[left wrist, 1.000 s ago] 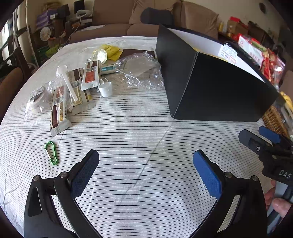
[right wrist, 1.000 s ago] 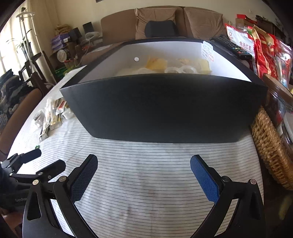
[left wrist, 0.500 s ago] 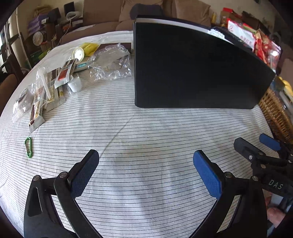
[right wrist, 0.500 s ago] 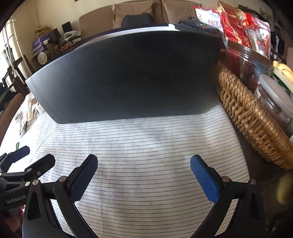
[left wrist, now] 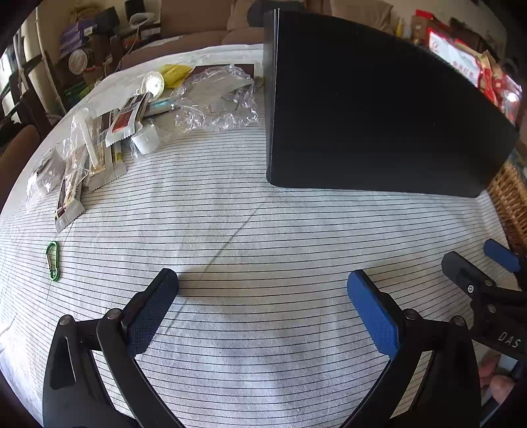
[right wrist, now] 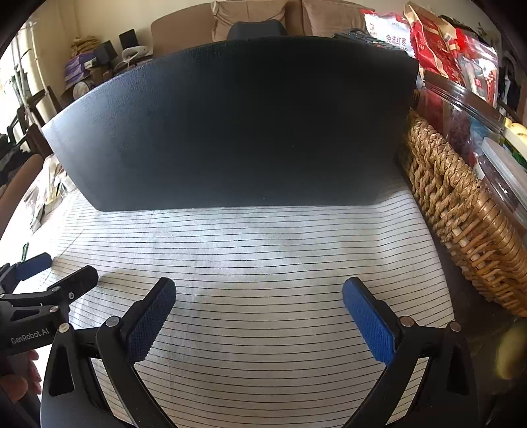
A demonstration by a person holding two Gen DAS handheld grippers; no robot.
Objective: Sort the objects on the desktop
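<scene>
A large black box stands on the striped tablecloth; its dark front wall fills the right wrist view and hides its inside. Loose items lie far left in the left wrist view: snack packets, a white cup, crinkled clear plastic, a round tape roll and a green carabiner. My left gripper is open and empty, low over the cloth. My right gripper is open and empty before the box.
A woven basket with jars stands right of the box, and red snack bags lie behind it. A sofa is beyond the table. Each gripper shows at the edge of the other's view: the right gripper and the left gripper.
Both grippers have dropped lower towards the cloth, so the box's open top and contents are out of sight. Both stay open and empty.
</scene>
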